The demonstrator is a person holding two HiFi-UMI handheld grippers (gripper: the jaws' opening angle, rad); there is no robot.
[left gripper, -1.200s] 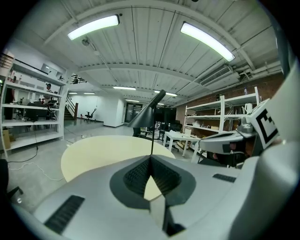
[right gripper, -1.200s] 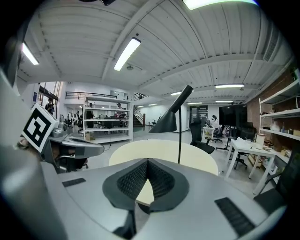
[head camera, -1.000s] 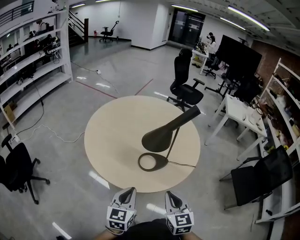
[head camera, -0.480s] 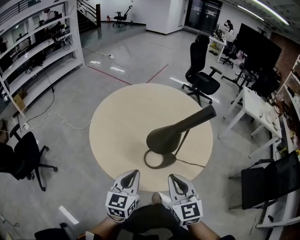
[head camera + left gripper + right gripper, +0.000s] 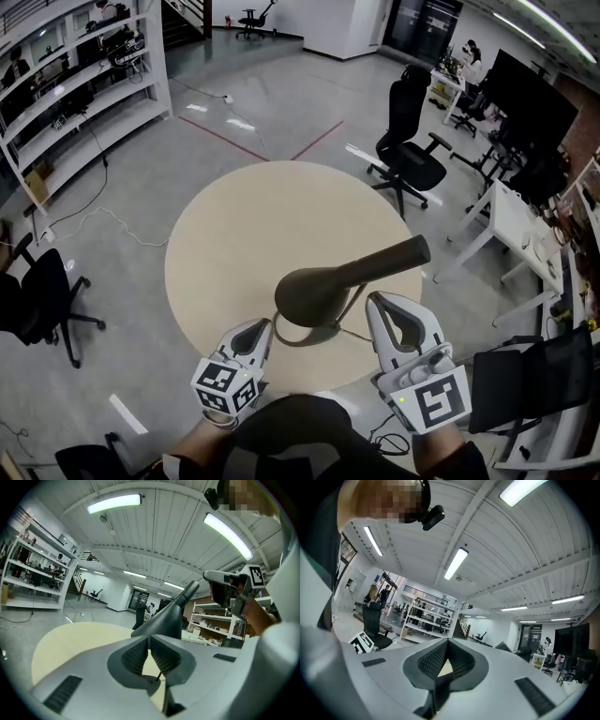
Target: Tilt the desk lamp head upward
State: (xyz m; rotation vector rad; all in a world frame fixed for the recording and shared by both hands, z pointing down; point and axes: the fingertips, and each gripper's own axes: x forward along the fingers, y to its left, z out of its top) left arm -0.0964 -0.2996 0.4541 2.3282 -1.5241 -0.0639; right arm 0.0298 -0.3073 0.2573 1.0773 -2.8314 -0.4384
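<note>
Lamp head [image 5: 342, 277] is carried on a thin stem [image 5: 352, 305] over the near part of the round desk [image 5: 225, 234]. Its wide shade end hangs low above the ring-shaped base [image 5: 284, 334], and its narrow end is raised toward the far right. The shade is judged to be still tipped down, so the tilt is taken as not yet begun.

The left tongs [image 5: 263, 325] are held just short of the base, and in the left gripper view [image 5: 149, 637] the tips are seen pressed together with nothing between them; the lamp head [image 5: 164, 618] lies beyond them, apart. The right tongs [image 5: 378, 298] are held near the stem on the lamp's right side. In the right gripper view [image 5: 446, 642] those tips are likewise closed on nothing, and the camera is pointed mostly at ceiling and shelving.

No contact with the lamp is shown by either of the 2 tools. All of the work is judged to remain: 1 pair of tongs must be opened or set against the head, the base probably steadied, and the shade end raised.
</note>
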